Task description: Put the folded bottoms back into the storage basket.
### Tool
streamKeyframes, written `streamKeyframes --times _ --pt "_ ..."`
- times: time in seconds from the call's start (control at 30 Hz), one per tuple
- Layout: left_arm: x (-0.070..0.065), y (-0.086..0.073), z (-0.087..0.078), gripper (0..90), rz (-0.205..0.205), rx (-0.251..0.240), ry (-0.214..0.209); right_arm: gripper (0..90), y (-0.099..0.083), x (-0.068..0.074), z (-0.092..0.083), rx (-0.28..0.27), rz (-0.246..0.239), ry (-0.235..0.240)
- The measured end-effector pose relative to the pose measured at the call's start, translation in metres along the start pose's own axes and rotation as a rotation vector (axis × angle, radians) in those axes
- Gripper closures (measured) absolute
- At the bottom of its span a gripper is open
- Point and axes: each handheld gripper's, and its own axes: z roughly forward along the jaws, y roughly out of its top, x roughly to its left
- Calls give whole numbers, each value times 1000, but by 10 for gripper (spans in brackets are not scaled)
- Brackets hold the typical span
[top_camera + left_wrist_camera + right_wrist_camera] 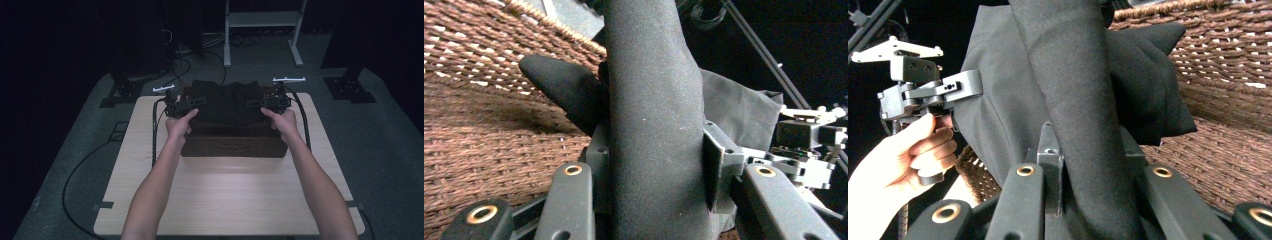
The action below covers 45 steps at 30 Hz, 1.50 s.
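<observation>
High view: black cloth [227, 102] held over the wicker basket [232, 142].
Left gripper [184, 104] pinches the cloth's edge above the basket; right gripper [267, 103] is clamped on the opposite edge, above the basket too.

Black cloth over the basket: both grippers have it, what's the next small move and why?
Probably lower both hands a little further, then let go. The left gripper and right gripper are each shut on an end of the black cloth, which hangs over the open wicker basket. Each gripper view shows basket weave close behind the cloth, so it seems partly inside.
</observation>
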Motion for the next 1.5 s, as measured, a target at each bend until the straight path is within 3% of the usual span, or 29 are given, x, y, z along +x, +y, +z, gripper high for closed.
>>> streamKeyframes --times 0.5,1.2,1.5 --pt "9 -2 11 565 -21 33 49 717 -2 -15 13 34 45 -29" --pt "12 -3 14 563 -33 63 97 717 -4 -23 23 69 75 -63" --pt "11 -3 17 559 -16 88 133 714 -5 -23 25 84 80 -83"
